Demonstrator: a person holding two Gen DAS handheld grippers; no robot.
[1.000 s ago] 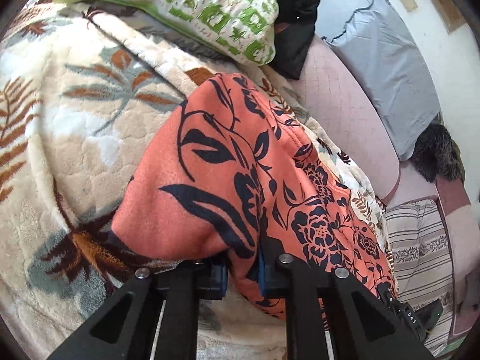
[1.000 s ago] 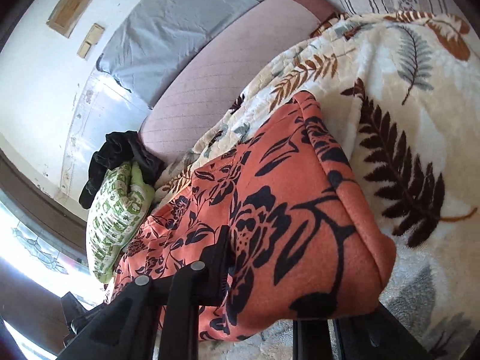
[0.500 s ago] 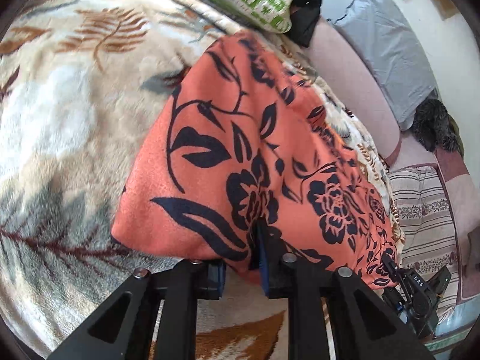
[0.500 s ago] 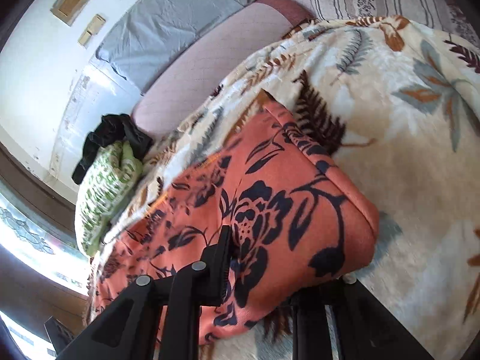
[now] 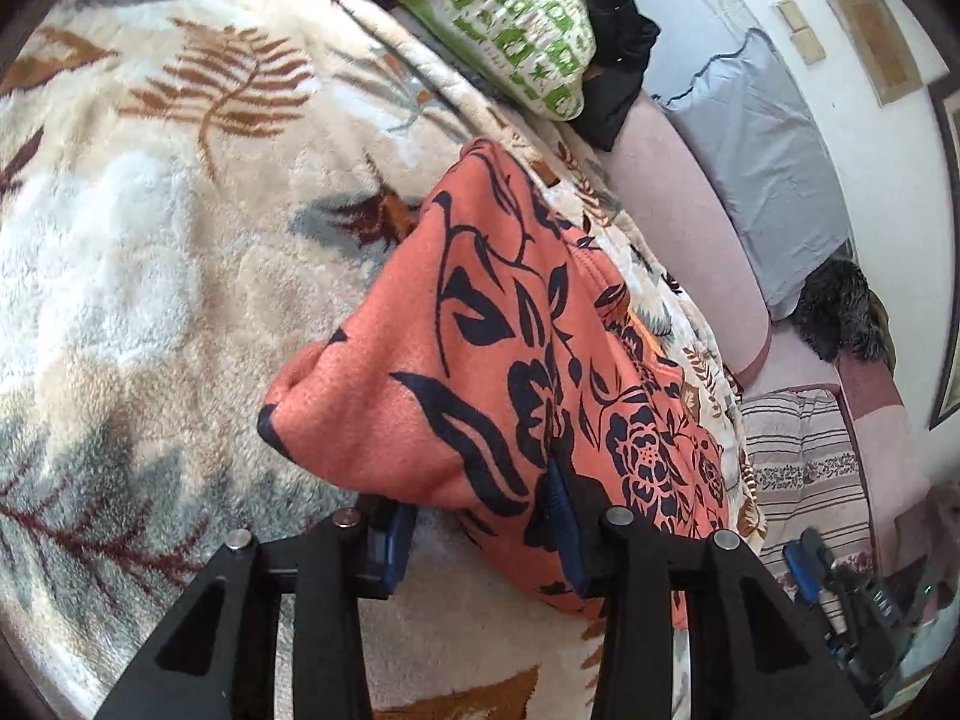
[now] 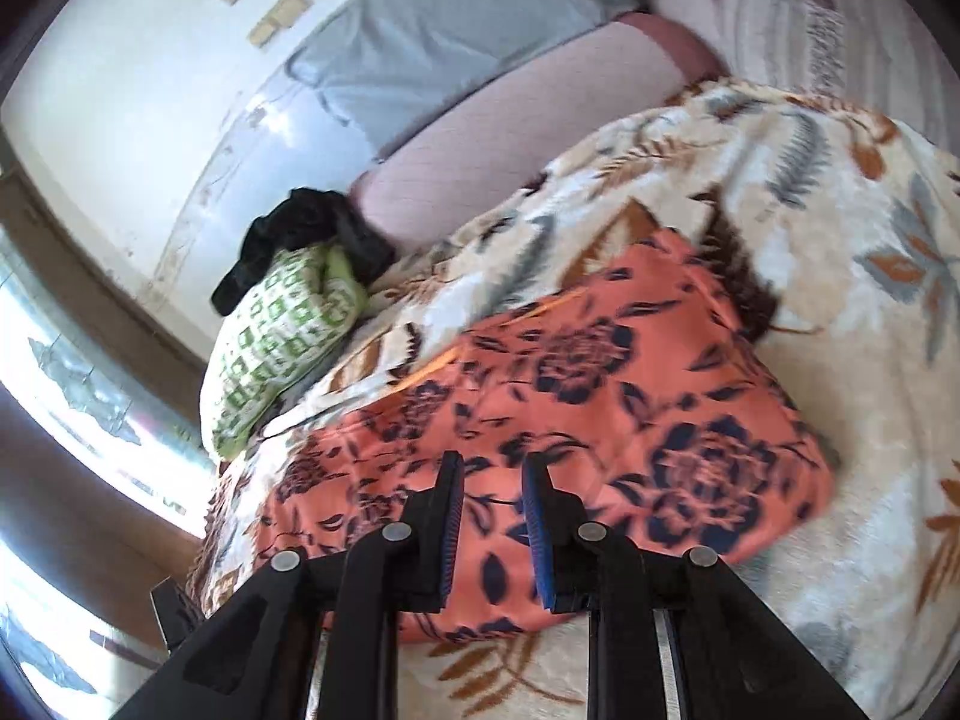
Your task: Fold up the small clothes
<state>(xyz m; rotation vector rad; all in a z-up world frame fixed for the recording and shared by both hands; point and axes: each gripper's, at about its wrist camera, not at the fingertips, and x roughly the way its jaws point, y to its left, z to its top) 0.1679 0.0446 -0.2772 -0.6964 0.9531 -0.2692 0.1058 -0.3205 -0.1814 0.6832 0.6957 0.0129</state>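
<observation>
Seen from the left wrist, the cream plush blanket with brown and grey fern leaves (image 5: 150,276) fills the space to the left of the left gripper (image 5: 480,531) and runs under it. Ahead of the gripper and across its tips lies the orange-red fleece garment with a dark floral print (image 5: 480,372), folded into a thick bundle on the blanket. The left gripper's jaws have just been opening; a fold of the garment hangs down between them and lies against the right pad, while the left pad stands clear of the cloth. Beyond the garment, further ahead, a green-and-white patterned pillow (image 5: 498,18) rests on the blanket with a black crumpled cloth (image 5: 612,60) just behind it. To the right of the gripper runs the pink sofa back (image 5: 678,228), with a grey cushion (image 5: 768,180) leaning on the wall above it and a striped cushion (image 5: 798,456) lower down.

Seen from the right wrist, the pillow (image 6: 276,354) lies ahead and to the left of the right gripper (image 6: 492,504), the black cloth (image 6: 300,234) on its far end. The garment (image 6: 600,408) spreads flat on the blanket (image 6: 840,240) directly ahead and below the tips. The right gripper's jaws stand narrowly apart with nothing between them, held above the cloth.
</observation>
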